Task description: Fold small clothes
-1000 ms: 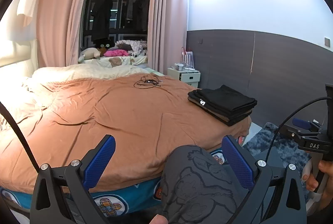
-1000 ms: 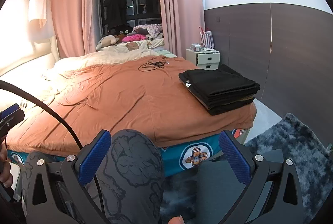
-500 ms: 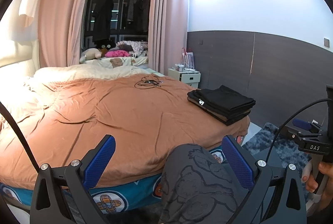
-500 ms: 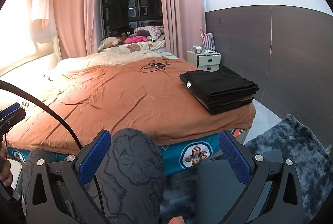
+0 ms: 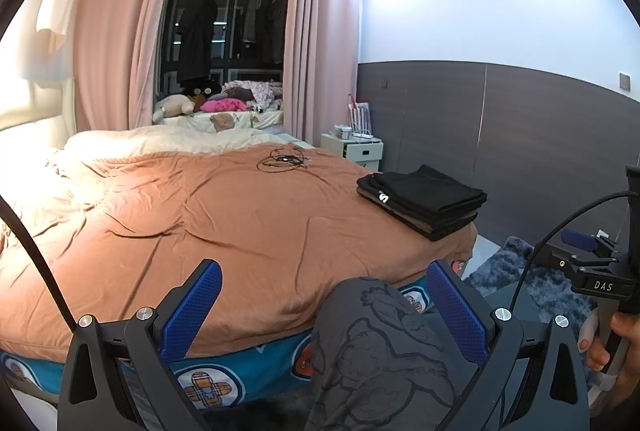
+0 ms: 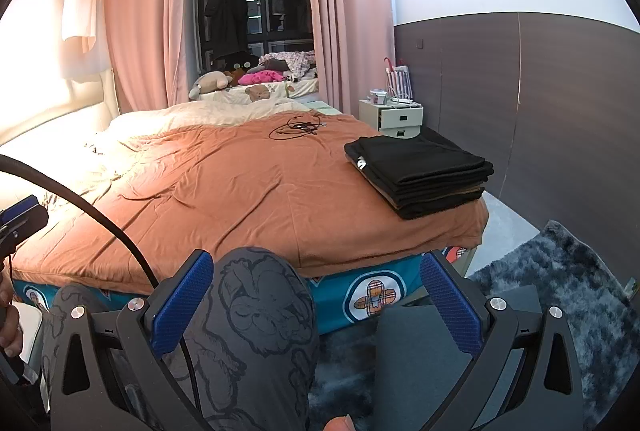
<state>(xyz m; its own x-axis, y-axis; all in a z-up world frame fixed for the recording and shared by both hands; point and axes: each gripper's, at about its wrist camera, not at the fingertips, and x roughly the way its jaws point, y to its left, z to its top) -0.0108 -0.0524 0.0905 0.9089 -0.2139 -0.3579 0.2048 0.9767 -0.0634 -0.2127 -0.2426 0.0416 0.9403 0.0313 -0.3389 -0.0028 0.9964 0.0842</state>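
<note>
- Left gripper [image 5: 320, 305] fingers wide apart, empty, held low over the person's knee [image 5: 376, 335], seemingly idle.
- Right gripper [image 6: 316, 297] likewise spread, holding nothing.
- Folded clothes stack [image 6: 420, 169] sits at bed [image 6: 240, 191] corner, out of the way.

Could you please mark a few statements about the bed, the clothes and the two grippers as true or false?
1. The folded black clothes sit stacked near the bed's right corner. True.
2. The left gripper is shut on a garment. False: it is open and holds nothing.
3. A tangle of cables lies on the orange bedspread. True.
4. The right gripper is resting on the stack. False: it hangs open, short of the bed, over a patterned knee.
</note>
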